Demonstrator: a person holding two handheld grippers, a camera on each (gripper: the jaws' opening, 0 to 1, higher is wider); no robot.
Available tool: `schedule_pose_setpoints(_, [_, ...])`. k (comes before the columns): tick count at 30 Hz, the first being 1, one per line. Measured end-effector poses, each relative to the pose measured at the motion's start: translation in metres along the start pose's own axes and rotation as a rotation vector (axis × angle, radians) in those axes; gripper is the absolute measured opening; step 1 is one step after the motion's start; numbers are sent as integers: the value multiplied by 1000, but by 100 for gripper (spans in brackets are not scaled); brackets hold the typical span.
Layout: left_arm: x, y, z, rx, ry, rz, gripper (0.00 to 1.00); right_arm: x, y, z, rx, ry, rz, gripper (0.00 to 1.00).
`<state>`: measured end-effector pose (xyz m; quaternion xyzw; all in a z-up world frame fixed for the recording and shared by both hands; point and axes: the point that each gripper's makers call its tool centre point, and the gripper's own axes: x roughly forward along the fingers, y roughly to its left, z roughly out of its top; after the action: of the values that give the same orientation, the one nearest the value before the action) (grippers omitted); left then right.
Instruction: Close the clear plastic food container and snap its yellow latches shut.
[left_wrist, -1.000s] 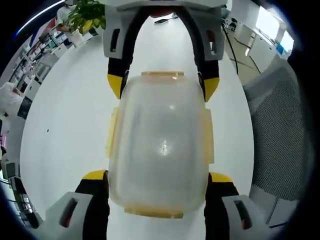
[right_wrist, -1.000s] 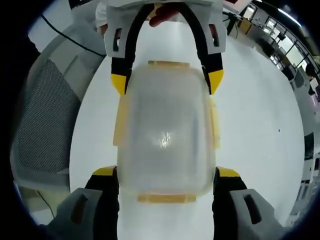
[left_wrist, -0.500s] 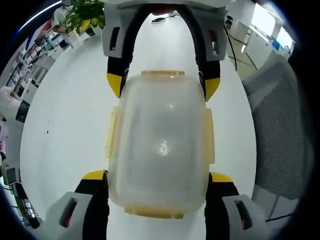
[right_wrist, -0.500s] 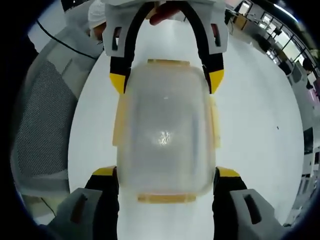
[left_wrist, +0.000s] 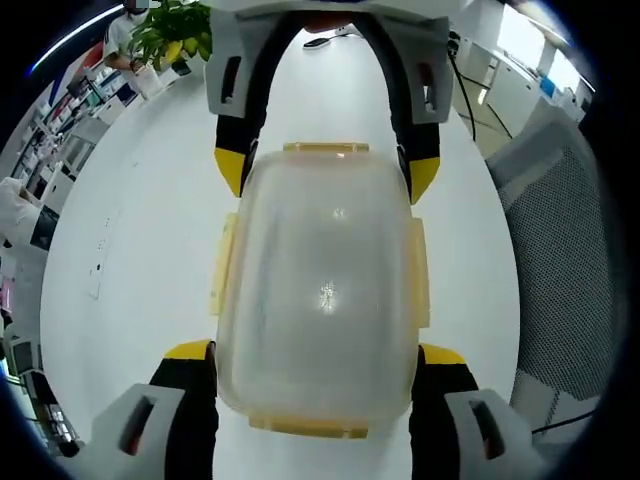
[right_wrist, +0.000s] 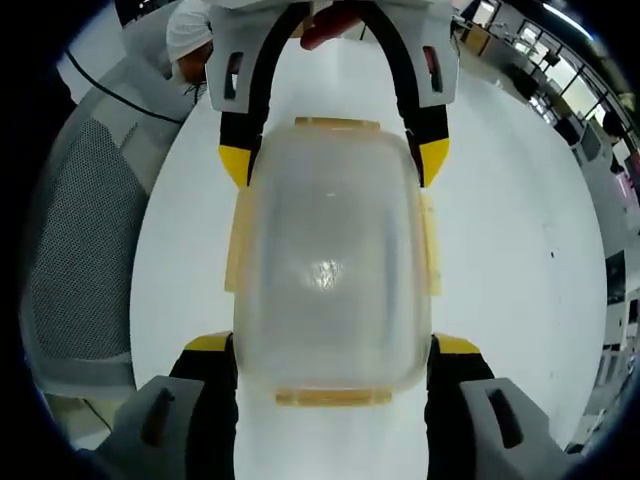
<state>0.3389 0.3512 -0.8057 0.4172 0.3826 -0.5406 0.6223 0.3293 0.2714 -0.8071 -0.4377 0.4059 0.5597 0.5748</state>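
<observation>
**Container held between two grippers**

Here, a clear plastic food container (left_wrist: 320, 290) with yellow latches (left_wrist: 324, 149) fills the centre of the left gripper view, above a white table (left_wrist: 130, 250). The left gripper (left_wrist: 316, 352) clasps its near end at bottom centre; the right gripper (left_wrist: 327, 172) clasps the far end at top centre. A mesh chair (left_wrist: 565, 260) sits at right.
</observation>
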Motion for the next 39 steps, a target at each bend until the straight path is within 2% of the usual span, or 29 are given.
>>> schedule_pose_setpoints(39, [4, 57, -11, 5, 4, -3, 78, 5, -54, 11, 24, -19, -17, 75])
